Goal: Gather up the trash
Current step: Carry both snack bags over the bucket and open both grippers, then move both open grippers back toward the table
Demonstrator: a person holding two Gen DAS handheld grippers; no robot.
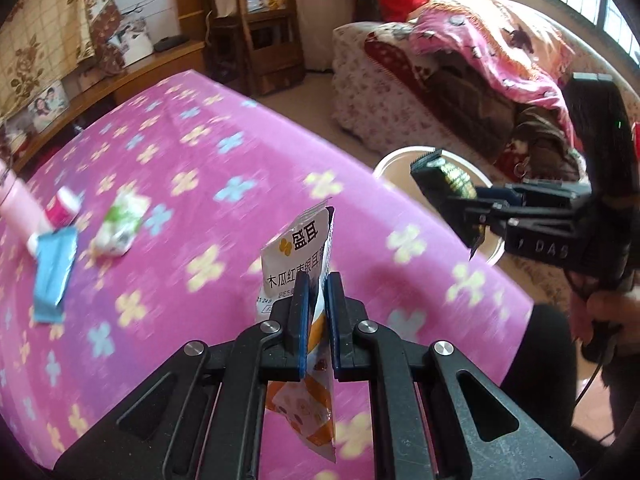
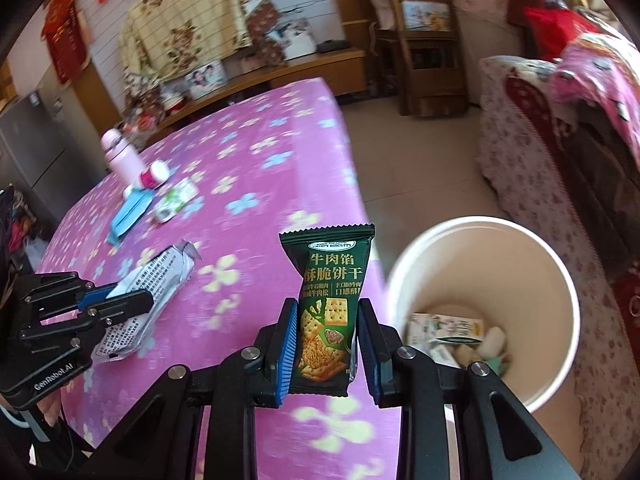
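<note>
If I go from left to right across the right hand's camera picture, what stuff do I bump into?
left gripper holding a white packet → green biscuit packet in the right gripper → white bin

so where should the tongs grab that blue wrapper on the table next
The blue wrapper lies flat and long on the pink tablecloth, its far end near the pink bottle. I'd come from above and pinch across its narrow width at the near end, well clear of the bottle; the flat foil probably needs its edges scooped.
</note>
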